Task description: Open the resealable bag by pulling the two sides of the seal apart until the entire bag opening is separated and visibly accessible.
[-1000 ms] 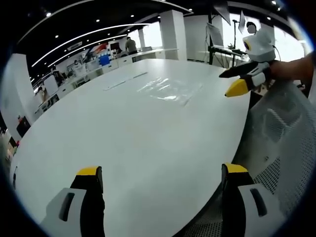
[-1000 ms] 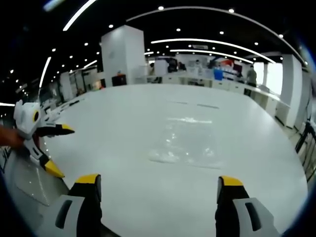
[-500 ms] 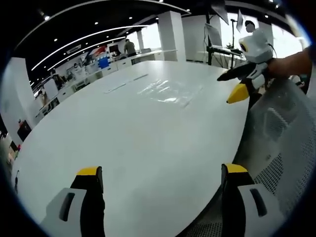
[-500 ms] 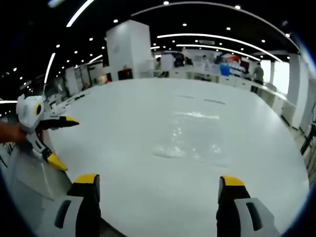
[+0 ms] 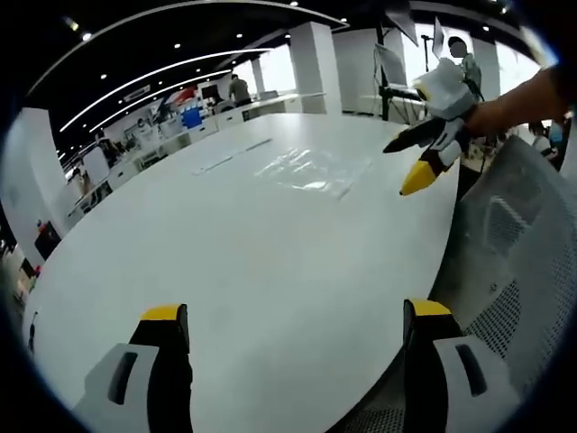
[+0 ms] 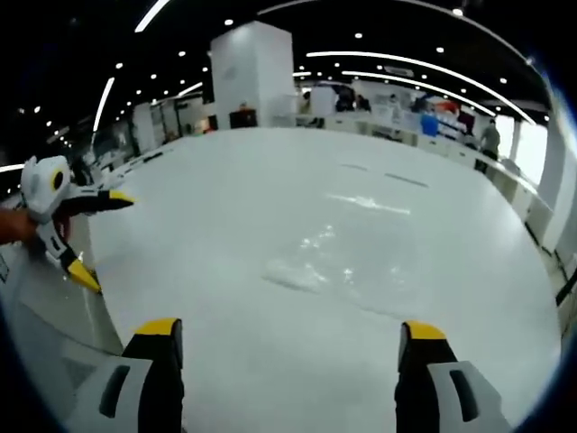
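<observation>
Bag (image 5: 311, 170), clear and resealable, lies flat on the white table (image 5: 225, 262), far of both tools and well apart from them; in the right gripper view it glints mid-table (image 6: 347, 262). Left gripper (image 5: 293, 329) hangs over the near table edge, jaws wide apart, holding nothing. Right gripper (image 6: 287, 343) does likewise, jaws spread and empty. A mesh chair (image 5: 518, 262) stands at the right.

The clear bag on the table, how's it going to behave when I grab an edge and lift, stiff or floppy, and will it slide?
The bag lies flat and see-through, with wrinkled glints, so it is probably thin, floppy film that sags from a pinched edge. It looks empty, so likely very light. The table looks smooth and glossy, so a push may slide it rather than lift it.
</observation>
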A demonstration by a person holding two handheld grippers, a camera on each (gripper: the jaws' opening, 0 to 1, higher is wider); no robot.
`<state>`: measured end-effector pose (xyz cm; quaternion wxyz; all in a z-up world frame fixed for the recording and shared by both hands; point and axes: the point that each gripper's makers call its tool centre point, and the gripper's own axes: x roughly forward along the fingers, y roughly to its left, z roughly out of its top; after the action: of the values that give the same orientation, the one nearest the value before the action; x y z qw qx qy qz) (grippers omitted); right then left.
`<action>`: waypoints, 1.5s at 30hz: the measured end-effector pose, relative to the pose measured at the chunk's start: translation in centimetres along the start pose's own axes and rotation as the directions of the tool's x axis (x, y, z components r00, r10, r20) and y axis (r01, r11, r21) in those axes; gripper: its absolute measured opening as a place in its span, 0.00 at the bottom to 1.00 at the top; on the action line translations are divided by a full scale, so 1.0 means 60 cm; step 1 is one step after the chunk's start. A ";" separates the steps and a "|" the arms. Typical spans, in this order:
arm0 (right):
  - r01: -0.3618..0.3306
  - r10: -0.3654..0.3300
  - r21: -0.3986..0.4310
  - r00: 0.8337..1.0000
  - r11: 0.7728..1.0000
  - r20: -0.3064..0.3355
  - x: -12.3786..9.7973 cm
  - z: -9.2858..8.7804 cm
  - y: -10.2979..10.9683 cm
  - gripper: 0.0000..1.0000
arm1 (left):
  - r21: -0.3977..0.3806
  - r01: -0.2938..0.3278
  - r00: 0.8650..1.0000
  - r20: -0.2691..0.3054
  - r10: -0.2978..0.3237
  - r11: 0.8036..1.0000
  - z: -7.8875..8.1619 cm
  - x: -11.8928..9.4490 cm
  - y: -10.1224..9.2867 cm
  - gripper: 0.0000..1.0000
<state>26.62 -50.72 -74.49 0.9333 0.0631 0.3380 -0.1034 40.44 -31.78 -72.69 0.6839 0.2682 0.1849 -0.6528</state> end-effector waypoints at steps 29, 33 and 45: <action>-0.147 0.143 -0.032 0.984 0.989 -0.102 0.077 -0.002 0.008 0.88 | -0.047 0.035 0.999 0.030 -0.034 0.998 0.009 -0.002 -0.010 0.96; -0.183 0.178 -0.046 0.979 0.982 -0.099 0.083 0.001 0.031 0.88 | -0.057 0.035 0.999 0.034 -0.033 0.998 0.011 -0.003 -0.009 0.96; -0.254 0.253 -0.023 0.966 0.967 -0.049 0.078 0.033 0.076 0.66 | -0.052 0.037 0.999 0.027 -0.036 0.998 0.008 -0.003 -0.010 0.94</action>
<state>32.42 -47.37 -75.75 0.9318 0.0945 0.3498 0.0231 39.77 -31.94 -72.29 0.6809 0.2383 0.1979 -0.6636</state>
